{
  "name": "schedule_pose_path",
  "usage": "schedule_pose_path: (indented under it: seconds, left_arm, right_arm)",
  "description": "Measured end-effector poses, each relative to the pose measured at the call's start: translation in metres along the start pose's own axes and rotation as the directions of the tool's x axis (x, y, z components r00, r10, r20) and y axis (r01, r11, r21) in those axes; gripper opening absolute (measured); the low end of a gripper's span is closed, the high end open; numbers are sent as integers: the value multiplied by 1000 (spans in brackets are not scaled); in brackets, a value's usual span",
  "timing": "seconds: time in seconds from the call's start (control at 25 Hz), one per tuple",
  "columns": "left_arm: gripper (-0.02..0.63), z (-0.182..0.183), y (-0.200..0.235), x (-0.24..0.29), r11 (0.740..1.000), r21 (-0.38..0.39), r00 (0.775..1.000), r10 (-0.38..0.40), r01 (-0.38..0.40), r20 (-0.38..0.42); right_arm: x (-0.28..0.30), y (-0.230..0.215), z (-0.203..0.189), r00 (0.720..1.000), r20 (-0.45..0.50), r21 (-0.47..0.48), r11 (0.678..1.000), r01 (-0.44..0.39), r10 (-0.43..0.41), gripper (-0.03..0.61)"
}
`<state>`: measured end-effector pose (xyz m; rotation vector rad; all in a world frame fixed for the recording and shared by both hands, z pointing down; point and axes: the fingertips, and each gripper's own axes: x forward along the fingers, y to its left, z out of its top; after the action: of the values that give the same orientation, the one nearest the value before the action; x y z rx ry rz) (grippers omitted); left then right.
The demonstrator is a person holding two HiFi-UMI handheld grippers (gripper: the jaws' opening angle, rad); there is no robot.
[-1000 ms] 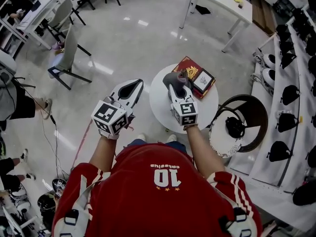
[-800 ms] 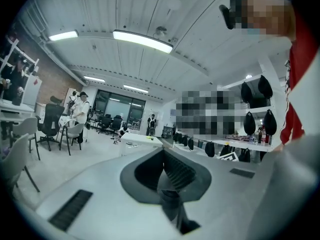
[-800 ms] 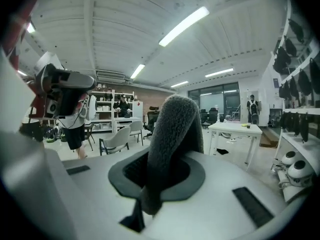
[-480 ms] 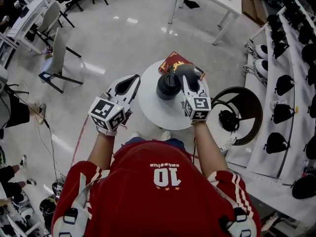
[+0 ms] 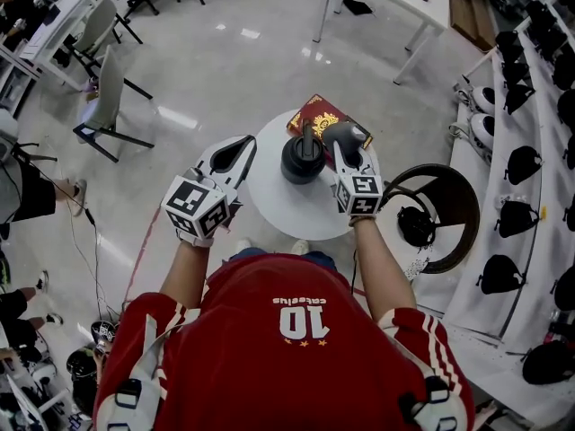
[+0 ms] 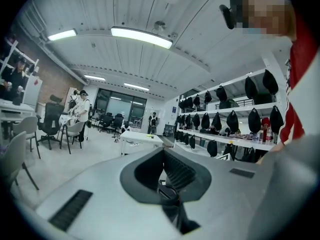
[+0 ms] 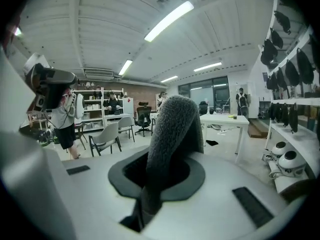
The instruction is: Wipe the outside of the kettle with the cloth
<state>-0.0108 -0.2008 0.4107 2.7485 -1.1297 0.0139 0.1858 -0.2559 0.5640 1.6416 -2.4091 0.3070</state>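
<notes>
1. My left gripper (image 5: 244, 146) is clenched tip to tip on nothing. It hovers over the left edge of the round white table (image 5: 269, 206), apart from everything on it.
2. The black kettle (image 5: 303, 158) stands upright on the far half of the table, between the two grippers. Nothing steadies it. As I see it, that is the main risk: a sideways wipe from the right could slide it, or tip it, toward the bare left side of the table.
3. A red book (image 5: 314, 113) lies just behind the kettle, overhanging the far edge of the table. I can't tell whether they touch. A forward push could knock the kettle against the book, or nudge the book off the edge.
4. The grey fuzzy cloth (image 5: 341, 135) stands out of my right gripper (image 5: 347, 153), which grasps it at the lower end. It sits just beside the kettle's right side; contact isn't clear from above.
5. Most of the cloth stands free beyond the jaws, so I'd expect it to fold over or drag out under a firm rub, letting the hard jaws strike the kettle.
</notes>
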Motion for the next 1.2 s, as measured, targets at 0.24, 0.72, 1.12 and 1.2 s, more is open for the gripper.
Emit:
schedule_pose_path:
  seconds: [0.24,0.72,1.12,1.2]
  left_arm:
    - [9,-1,7,1,999,2,999,37,-37,-9]
    - [9,-2,10,10,999,-3,999,39,-39,-21]
    - [9,-3,1,10,999,1,998,-51,51,-26]
    - [9,-3,0,9,998,-1,997,-71,71,-29]
  right_arm:
    - [27,5,-14,997,-37,8,998,-68,68,49]
    - [26,9,-28,988,-66,9,991,-136,137,49]
    - [-1,15,-40,995,-77,29,997,-68,70,49]
    - [-6,18,-43,995,-81,36,998,-52,55,49]
